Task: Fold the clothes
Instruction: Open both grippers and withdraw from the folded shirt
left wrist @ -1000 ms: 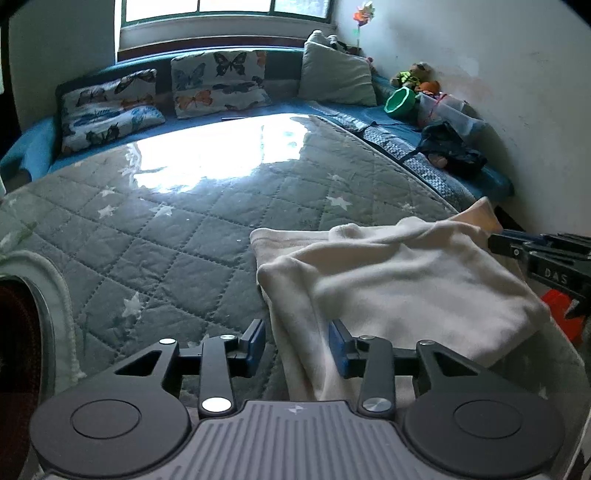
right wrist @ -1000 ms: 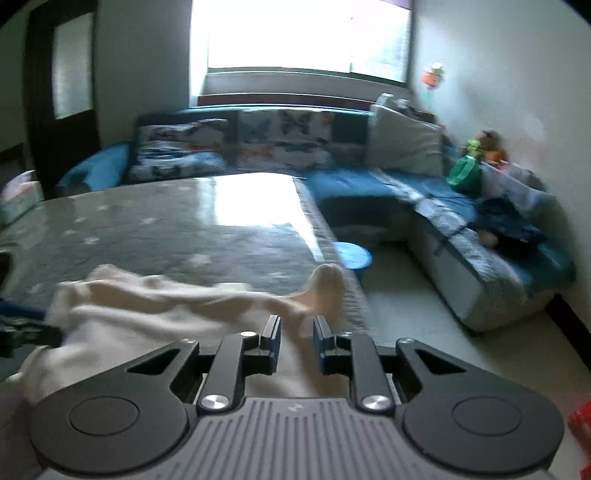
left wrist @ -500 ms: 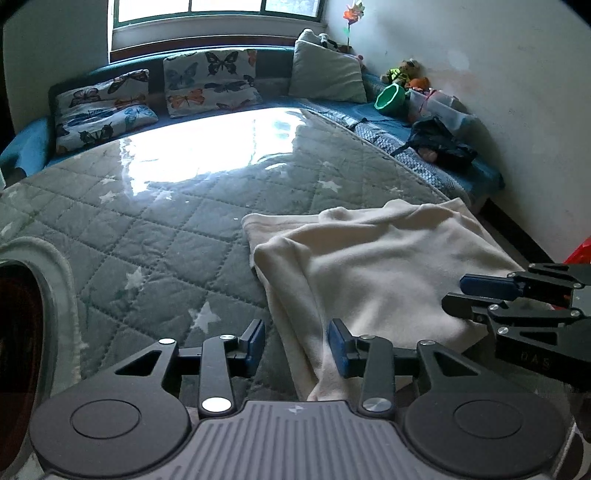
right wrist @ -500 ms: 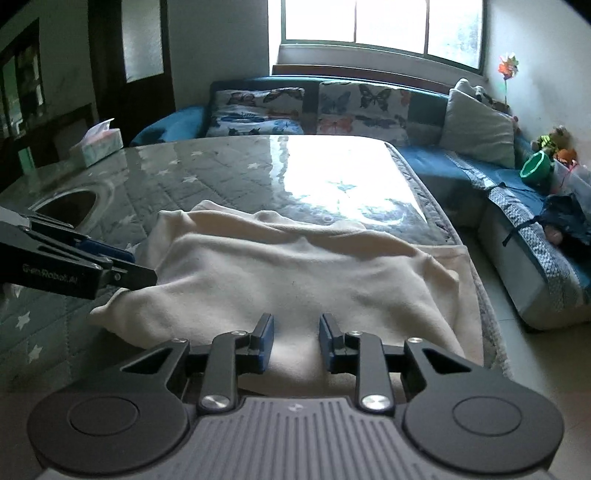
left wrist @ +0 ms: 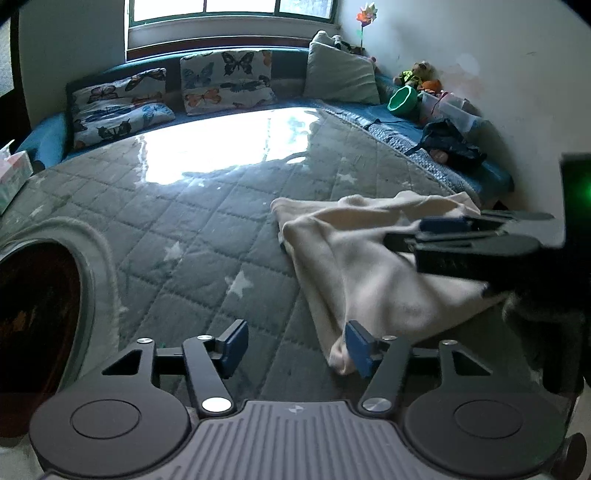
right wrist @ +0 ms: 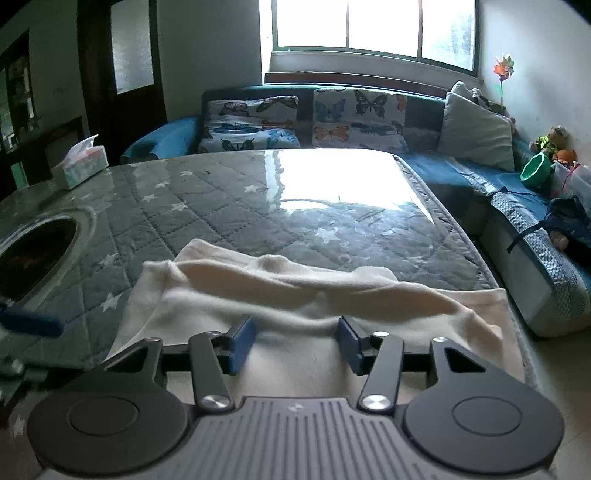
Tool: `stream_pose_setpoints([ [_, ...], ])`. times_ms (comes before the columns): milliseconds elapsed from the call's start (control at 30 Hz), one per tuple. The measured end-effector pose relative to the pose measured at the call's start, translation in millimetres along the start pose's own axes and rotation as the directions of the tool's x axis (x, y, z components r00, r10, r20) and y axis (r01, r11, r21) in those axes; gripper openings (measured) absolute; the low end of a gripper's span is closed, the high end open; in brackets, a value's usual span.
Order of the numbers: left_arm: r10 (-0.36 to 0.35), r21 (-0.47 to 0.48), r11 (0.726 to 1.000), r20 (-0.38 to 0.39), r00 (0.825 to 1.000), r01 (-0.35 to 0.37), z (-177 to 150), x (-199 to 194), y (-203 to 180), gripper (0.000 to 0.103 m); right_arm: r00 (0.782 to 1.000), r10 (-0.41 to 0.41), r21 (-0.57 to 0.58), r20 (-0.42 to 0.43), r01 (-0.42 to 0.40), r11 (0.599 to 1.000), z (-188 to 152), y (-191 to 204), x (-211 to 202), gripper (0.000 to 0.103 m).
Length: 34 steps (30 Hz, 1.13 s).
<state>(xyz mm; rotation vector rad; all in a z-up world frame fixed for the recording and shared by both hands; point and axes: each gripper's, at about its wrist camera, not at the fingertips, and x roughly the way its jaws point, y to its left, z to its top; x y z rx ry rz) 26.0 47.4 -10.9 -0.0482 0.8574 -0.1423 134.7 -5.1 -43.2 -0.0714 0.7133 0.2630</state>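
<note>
Both my tools are wide open, holding nothing: left tool (left wrist: 293, 347), right tool (right wrist: 293, 345). The cream garment (right wrist: 295, 295) lies rumpled at the bench's (right wrist: 221, 206) near right corner. Its overhanging edge could slide off, dragging the fold loose.

Daylight pours through a wide window (right wrist: 373, 27) and glares off a glass-topped worktop (right wrist: 258, 206) laid over grey quilted fabric with white stars. A blue corner sofa (right wrist: 436, 170) wraps the far and right sides, carrying butterfly-print cushions (right wrist: 354, 118) and a plain grey pillow (right wrist: 474, 131). A tissue box (right wrist: 81, 162) sits at the worktop's left edge, near a dark wooden door (right wrist: 122, 70). A pinwheel (right wrist: 503, 70) stands against the white wall (left wrist: 480, 48).
</note>
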Motion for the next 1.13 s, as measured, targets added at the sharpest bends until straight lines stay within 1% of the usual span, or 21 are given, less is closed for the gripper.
stream_pose_setpoints([
  [33,0.004,-0.005,1.0,0.004,1.0,-0.004,-1.7,-2.2,0.5,0.072,1.0,-0.002,0.005,0.002,0.002,1.0,0.6,0.6,0.0,0.057],
  [67,0.007,-0.009,1.0,0.007,1.0,-0.007,-3.4,-4.5,0.9,0.073,1.0,-0.003,0.007,0.006,0.003,1.0,0.3,1.3,-1.7,0.061],
  [100,0.012,-0.011,1.0,0.011,1.0,-0.012,-5.1,-6.0,0.8,0.075,1.0,-0.004,0.008,0.01,0.004,1.0,0.1,2.1,-3.5,0.069],
  [167,0.022,-0.017,1.0,0.016,1.0,-0.021,-8.3,-8.7,0.8,0.078,1.0,-0.003,0.002,0.021,0.003,1.0,-1.0,4.7,-8.9,0.08],
  [233,0.028,-0.021,0.999,0.019,0.999,-0.028,-11.0,-11.0,0.7,0.083,0.999,-0.006,-0.001,0.034,0.006,1.0,-3.8,7.9,-15.9,0.083],
  [267,0.032,-0.023,0.999,0.02,0.999,-0.032,-12.2,-11.8,0.8,0.084,0.999,-0.006,-0.001,0.039,0.006,1.0,-5.5,9.6,-19.4,0.089],
  [300,0.036,-0.023,0.999,0.022,0.999,-0.036,-13.9,-12.7,0.1,0.086,0.999,-0.006,-0.001,0.045,0.006,1.0,-7.1,11.2,-22.8,0.092],
  [333,0.04,-0.022,0.999,0.023,0.999,-0.04,-15.7,-13.5,-0.5,0.088,0.999,-0.005,-0.002,0.05,0.005,1.0,-8.7,12.8,-26.3,0.092],
  [367,0.045,-0.02,0.999,0.024,0.999,-0.044,-17.0,-13.9,-0.8,0.089,0.998,-0.005,-0.002,0.055,0.005,1.0,-10.4,14.4,-29.7,0.094],
  [400,0.052,-0.018,0.999,0.023,0.998,-0.051,-19.0,-14.4,-0.6,0.09,0.998,-0.005,-0.002,0.06,0.005,1.0,-12.0,16.1,-33.2,0.098],
  [433,0.06,-0.017,0.998,0.023,0.998,-0.06,-20.4,-14.6,-0.4,0.091,0.998,-0.005,-0.003,0.065,0.005,1.0,-13.7,17.7,-36.6,0.1],
  [533,0.073,-0.022,0.997,0.02,0.997,-0.073,-25.3,-16.4,2.1,0.091,0.997,-0.005,-0.001,0.082,0.005,1.0,-18.3,21.6,-46.2,0.103],
  [667,0.08,-0.041,0.996,0.026,0.996,-0.079,-32.5,-21.4,4.8,0.091,0.994,0.004,0.021,0.112,-0.007,1.0,-28.0,25.5,-61.6,0.103],
  [867,0.082,-0.045,0.996,0.03,0.996,-0.08,-42.1,-27.1,2.8,0.093,0.989,-0.028,0.031,0.144,0.024,0.999,-43.0,33.4,-80.9,0.103],
  [1033,0.071,-0.04,0.997,0.03,0.997,-0.07,-50.5,-31.8,-3.3,0.093,0.99,-0.006,0.061,0.14,-0.003,0.998,-55.1,32.8,-92.0,0.103],
  [1133,0.071,-0.034,0.997,0.034,0.997,-0.07,-54.8,-35.0,-7.1,0.096,0.993,-0.003,0.064,0.121,-0.005,0.998,-62.2,32.7,-96.8,0.103],
])
